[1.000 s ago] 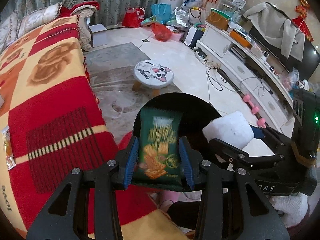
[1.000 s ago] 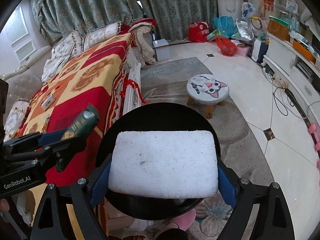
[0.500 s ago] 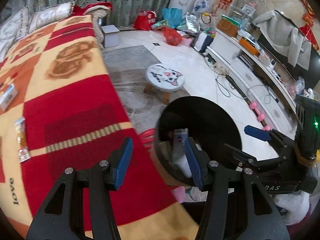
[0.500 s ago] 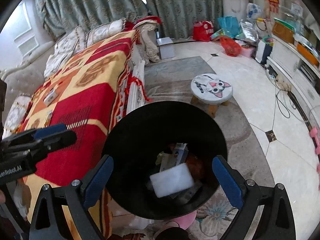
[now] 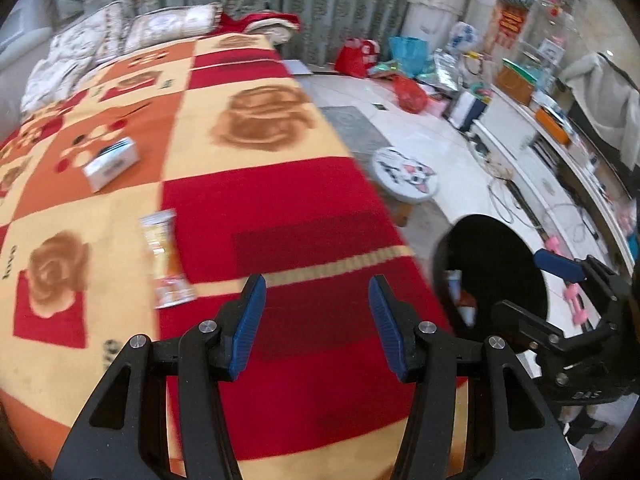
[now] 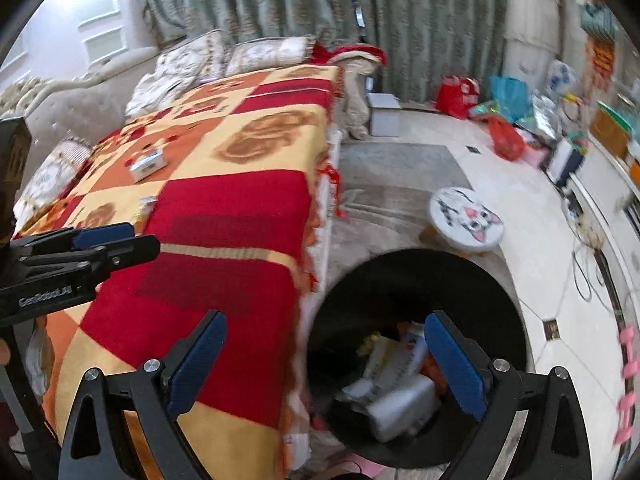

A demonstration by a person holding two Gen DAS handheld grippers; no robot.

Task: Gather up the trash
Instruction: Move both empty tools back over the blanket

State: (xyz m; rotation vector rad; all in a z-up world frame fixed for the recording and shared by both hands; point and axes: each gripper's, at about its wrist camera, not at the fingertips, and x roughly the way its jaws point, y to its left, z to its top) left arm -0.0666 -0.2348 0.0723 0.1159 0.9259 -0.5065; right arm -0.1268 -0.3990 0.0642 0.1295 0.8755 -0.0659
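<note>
Both the left gripper and right gripper gaped empty; the snack wrapper lay on the blanket, near the black bin. Thin film could slide from the pads.

A snack wrapper and small box lie on the blanket; bin stands beside it.
</note>
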